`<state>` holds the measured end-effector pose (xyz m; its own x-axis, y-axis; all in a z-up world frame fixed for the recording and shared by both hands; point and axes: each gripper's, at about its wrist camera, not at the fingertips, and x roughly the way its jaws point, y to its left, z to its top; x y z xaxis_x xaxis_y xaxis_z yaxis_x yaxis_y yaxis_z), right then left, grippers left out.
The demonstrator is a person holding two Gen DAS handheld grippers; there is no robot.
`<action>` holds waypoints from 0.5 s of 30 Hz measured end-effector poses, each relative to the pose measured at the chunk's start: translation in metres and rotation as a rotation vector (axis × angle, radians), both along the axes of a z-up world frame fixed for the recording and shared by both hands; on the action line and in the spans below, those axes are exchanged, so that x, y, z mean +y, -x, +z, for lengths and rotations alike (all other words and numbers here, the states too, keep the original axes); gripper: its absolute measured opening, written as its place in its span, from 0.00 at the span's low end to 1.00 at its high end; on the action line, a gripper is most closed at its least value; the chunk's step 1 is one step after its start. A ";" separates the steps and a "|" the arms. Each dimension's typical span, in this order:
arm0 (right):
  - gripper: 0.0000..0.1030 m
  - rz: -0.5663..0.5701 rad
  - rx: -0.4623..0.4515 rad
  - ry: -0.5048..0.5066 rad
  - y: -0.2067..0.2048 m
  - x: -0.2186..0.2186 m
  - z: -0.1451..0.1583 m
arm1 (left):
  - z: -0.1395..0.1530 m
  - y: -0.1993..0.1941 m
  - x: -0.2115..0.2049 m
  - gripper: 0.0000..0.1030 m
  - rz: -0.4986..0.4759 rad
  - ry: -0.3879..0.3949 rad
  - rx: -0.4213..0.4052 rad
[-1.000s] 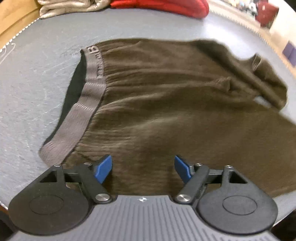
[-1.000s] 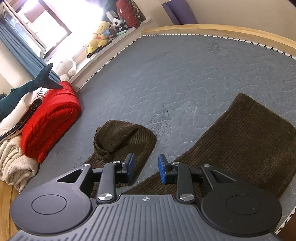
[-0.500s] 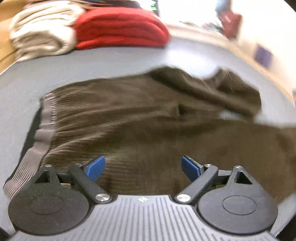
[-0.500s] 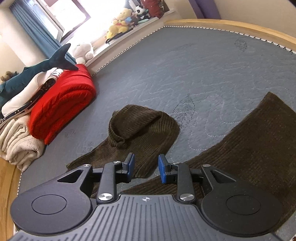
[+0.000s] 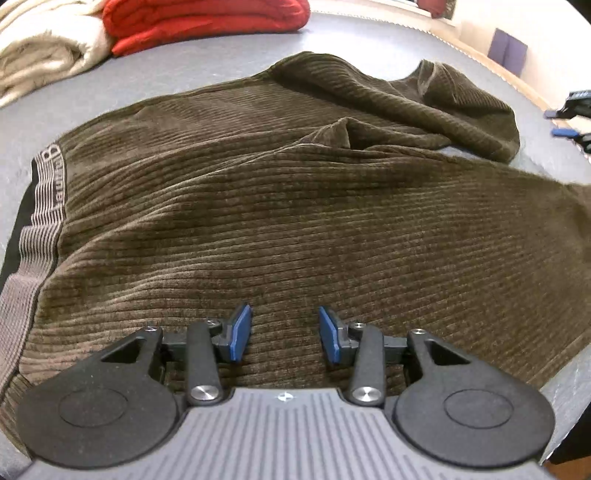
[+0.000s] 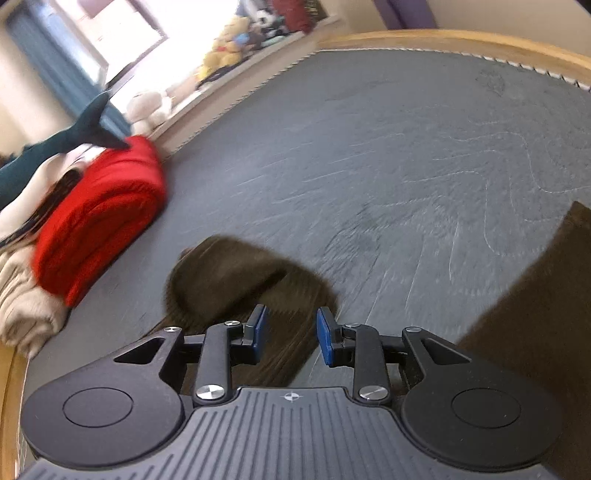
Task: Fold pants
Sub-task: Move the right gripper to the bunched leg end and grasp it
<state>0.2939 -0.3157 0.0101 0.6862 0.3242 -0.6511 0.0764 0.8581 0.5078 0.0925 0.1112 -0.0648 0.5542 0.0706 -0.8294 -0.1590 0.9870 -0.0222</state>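
Dark brown corduroy pants (image 5: 295,184) lie spread on the grey mattress, with a grey striped waistband (image 5: 44,206) at the left and a crumpled leg (image 5: 461,99) at the far right. My left gripper (image 5: 284,332) is open and empty, low over the near side of the pants. My right gripper (image 6: 290,332) is open and empty, over the bunched leg end (image 6: 229,273). The other leg (image 6: 535,314) lies at the right of the right wrist view. The right gripper's fingers show at the far right of the left wrist view (image 5: 565,122).
A folded red blanket (image 6: 99,218) and a cream blanket (image 6: 22,310) are stacked at the mattress's left edge, also in the left wrist view (image 5: 199,14). A plush shark (image 6: 55,147) lies on them. Stuffed toys (image 6: 225,48) line the window ledge. A wooden bed frame (image 6: 461,38) borders the mattress.
My left gripper has moved in lower and further over the pants, and its jaws have narrowed. My right gripper has dropped closer to the bunched leg end; its view is motion-blurred.
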 end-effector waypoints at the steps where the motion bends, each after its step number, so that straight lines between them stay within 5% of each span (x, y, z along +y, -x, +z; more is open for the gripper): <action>1: 0.32 -0.004 0.006 -0.015 -0.011 -0.002 -0.007 | 0.002 0.000 -0.001 0.43 0.000 -0.001 -0.003; 10: 0.50 -0.042 0.067 -0.111 -0.077 0.011 -0.064 | 0.000 0.003 0.002 0.50 0.009 0.018 -0.033; 15: 0.54 0.030 0.042 -0.042 -0.087 0.031 -0.071 | 0.000 0.004 0.000 0.50 0.032 0.016 -0.038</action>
<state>0.3806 -0.2846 -0.0609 0.6484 0.3715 -0.6645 0.0732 0.8384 0.5401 0.0884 0.1115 -0.0644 0.5829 0.0759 -0.8090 -0.1894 0.9809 -0.0445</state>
